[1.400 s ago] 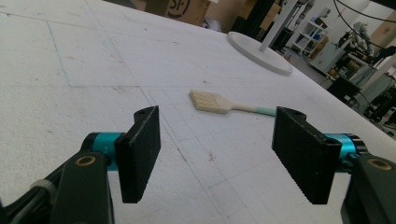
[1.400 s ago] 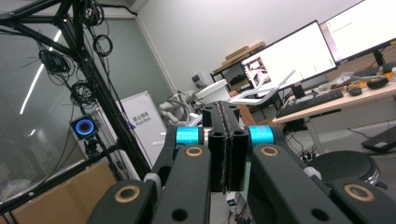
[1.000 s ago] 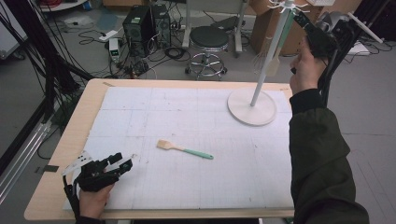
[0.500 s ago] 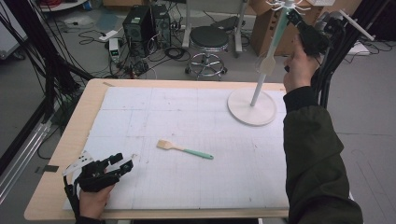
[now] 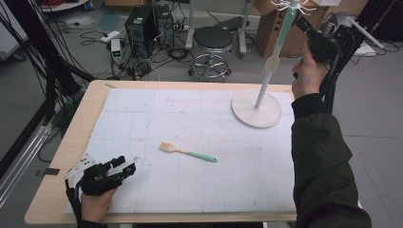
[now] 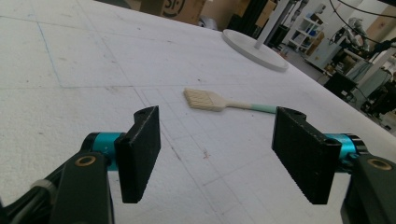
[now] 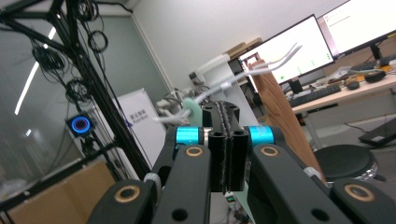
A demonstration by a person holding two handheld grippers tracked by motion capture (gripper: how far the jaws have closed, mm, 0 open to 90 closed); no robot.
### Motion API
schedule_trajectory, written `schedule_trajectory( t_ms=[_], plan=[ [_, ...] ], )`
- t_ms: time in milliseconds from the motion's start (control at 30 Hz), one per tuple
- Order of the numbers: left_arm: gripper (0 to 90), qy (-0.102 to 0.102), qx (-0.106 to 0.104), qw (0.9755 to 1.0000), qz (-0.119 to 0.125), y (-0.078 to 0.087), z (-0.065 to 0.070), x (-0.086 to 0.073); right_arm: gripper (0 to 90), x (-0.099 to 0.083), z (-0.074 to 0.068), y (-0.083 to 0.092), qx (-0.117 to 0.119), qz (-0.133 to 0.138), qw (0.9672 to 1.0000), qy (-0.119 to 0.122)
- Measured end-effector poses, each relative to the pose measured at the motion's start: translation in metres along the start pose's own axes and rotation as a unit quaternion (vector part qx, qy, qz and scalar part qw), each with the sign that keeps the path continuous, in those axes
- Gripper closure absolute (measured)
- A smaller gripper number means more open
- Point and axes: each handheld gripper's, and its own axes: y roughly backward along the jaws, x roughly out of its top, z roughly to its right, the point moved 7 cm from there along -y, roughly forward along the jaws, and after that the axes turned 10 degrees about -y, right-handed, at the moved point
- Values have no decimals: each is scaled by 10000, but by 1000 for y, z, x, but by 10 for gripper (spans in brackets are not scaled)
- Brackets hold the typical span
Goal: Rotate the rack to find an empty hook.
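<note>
Jaws are standing spread on the left gripper (image 5: 124, 167), which is resting low at the near-left corner of the worktop (image 5: 71, 142), nothing between the pads. Ahead of it, well apart, the brush (image 6: 219, 101) is lying flat on the white mat, bristles toward the gripper, mint handle pointing off toward the white stand (image 5: 256, 107). It is looking light and stiff, likely to skate on the mat; the slim handle seems the best place to pinch, not the soft bristles. Up by the stand's hooks the right gripper (image 7: 225, 122) is hanging with jaws pressed together, holding nothing. Plenty of bare mat is lying around the brush, the worktop edges far off.
</note>
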Motion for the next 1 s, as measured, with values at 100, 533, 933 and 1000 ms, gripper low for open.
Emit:
schedule_trajectory(
  t_ms=[100, 533, 933, 1000],
  plan=[
    [333, 0, 6, 10000, 15, 0, 0, 0, 900, -3, 4, 0, -37, -17, 10000, -34],
    [333, 7, -2, 10000, 17, 0, 0, 0, 900, 13, 11, 2, -185, 215, 9996, -52],
    [333, 14, -23, 10000, 16, 0, 0, 0, 900, 7, -5, -4, -60, 135, 9999, -10],
    [333, -1, -43, 10000, 18, 0, 1, 0, 900, 6, -7, -5, -37, 123, 9999, 5]
  ],
)
